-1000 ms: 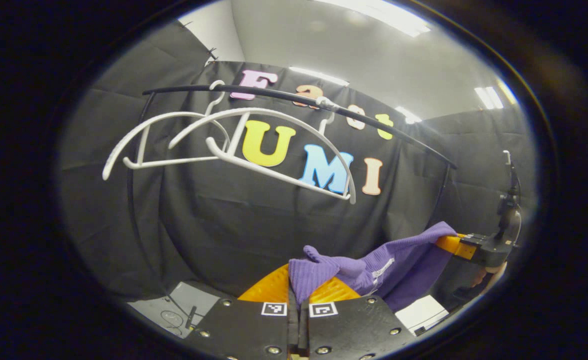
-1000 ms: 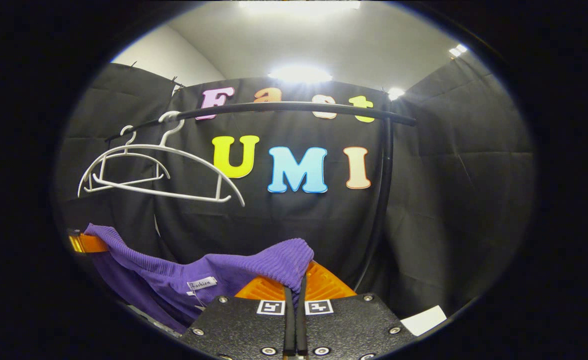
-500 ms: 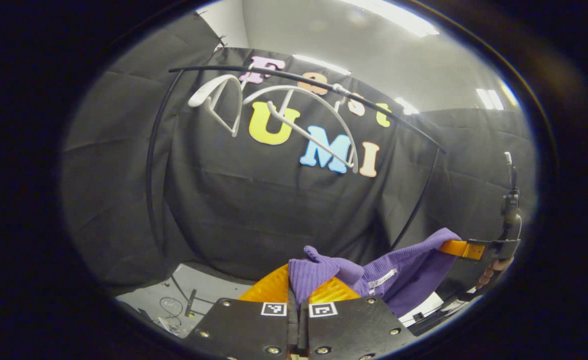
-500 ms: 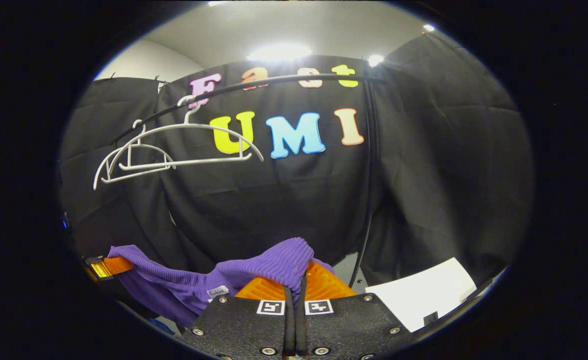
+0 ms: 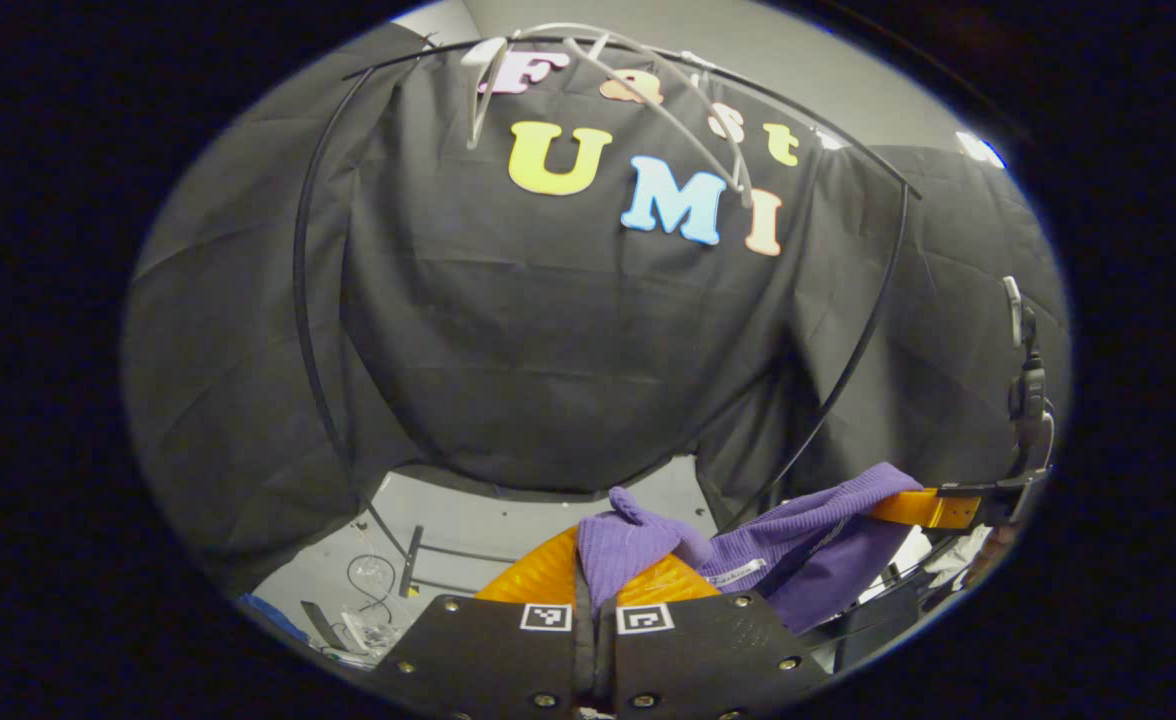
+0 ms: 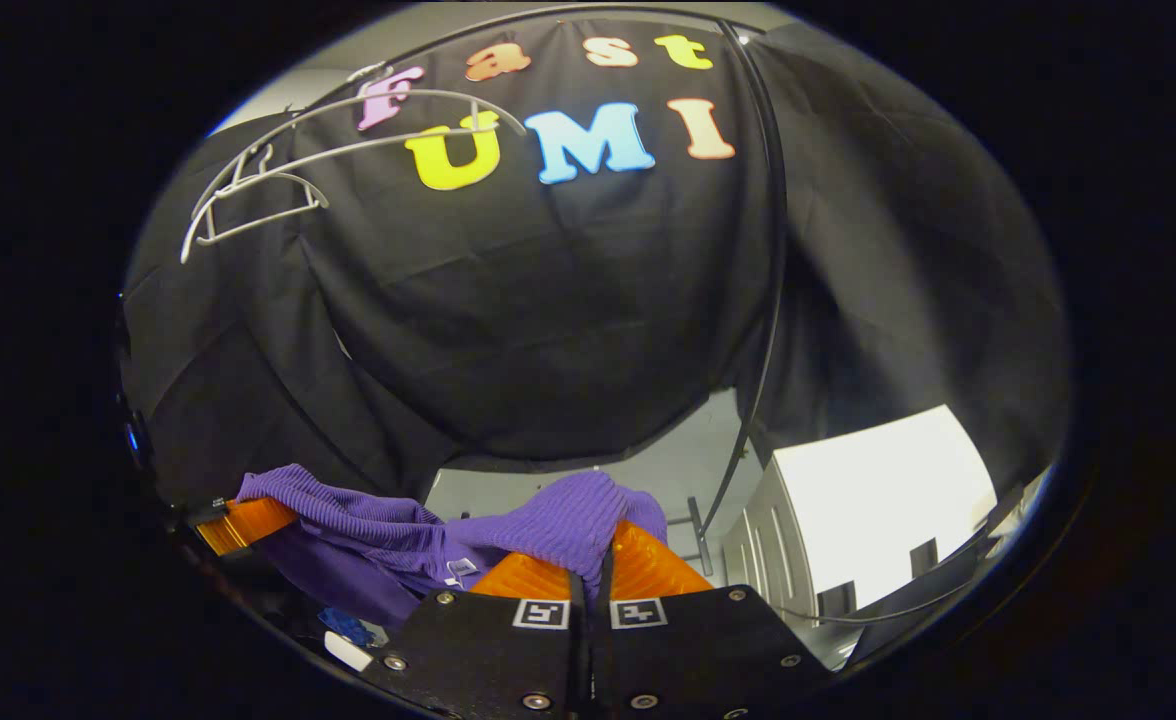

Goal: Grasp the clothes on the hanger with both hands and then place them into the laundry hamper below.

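In the left gripper view, a black clothes rail (image 5: 300, 260) arched across the cloth wall, one upright curving down the left side and another (image 5: 848, 370) slanting down on the right. Two white hangers (image 5: 648, 95) hung bare from the rail's top bar, near the upper edge. Below the cloth, a strip of grey floor (image 5: 488, 510) carried the rail's foot bar (image 5: 410, 560) and some loose cable (image 5: 368, 580). The left gripper (image 5: 596, 590) sat low at the bottom centre, its jaws pressed together on a bunched fold of the purple knit garment (image 5: 638, 540). From there the fabric stretched rightward, a white neck label (image 5: 733, 572) showing on it, to the right gripper (image 5: 888, 505) at the right edge, whose fingers pinched the garment's other end. That gripper lay roughly level, pointing inward.

In the right gripper view, the same hangers (image 6: 278, 170) hung at upper left and the rail's right upright (image 6: 773, 300) ran down the middle-right. A white box-like unit (image 6: 878, 500) stood at lower right, partly behind that upright's base; whether it was the laundry hamper could not be told. The right gripper (image 6: 588, 590) was closed on a rounded bunch of the purple garment (image 6: 568, 520), and the cloth sagged left to the left gripper (image 6: 238, 520) at the left edge, which gripped the far end. A small white and blue thing (image 6: 348, 640) lay below the fabric, too blurred to name.
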A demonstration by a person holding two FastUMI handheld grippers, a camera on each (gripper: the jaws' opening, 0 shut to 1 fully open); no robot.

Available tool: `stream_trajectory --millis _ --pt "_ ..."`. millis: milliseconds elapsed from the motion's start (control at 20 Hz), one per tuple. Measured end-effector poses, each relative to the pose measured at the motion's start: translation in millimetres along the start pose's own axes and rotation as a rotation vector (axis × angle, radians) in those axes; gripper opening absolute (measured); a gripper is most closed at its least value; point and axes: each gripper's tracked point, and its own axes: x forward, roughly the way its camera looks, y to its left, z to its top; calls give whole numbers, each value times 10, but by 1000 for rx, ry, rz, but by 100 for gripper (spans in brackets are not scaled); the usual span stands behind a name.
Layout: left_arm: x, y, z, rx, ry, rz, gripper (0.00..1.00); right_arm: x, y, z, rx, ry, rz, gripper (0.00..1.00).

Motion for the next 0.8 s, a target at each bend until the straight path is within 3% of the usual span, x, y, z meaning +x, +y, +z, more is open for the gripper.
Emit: stream_trajectory --millis 400,550,800 --pt "559 73 -581 33 91 -2 1 435 -195 -438 87 78 -68 1" --pt "586 83 -822 74 131 2 1 481 -107 -557 56 106 -72 2" --pt "447 141 -984 54 160 6 1 446 -4 -574 42 125 -50 2"
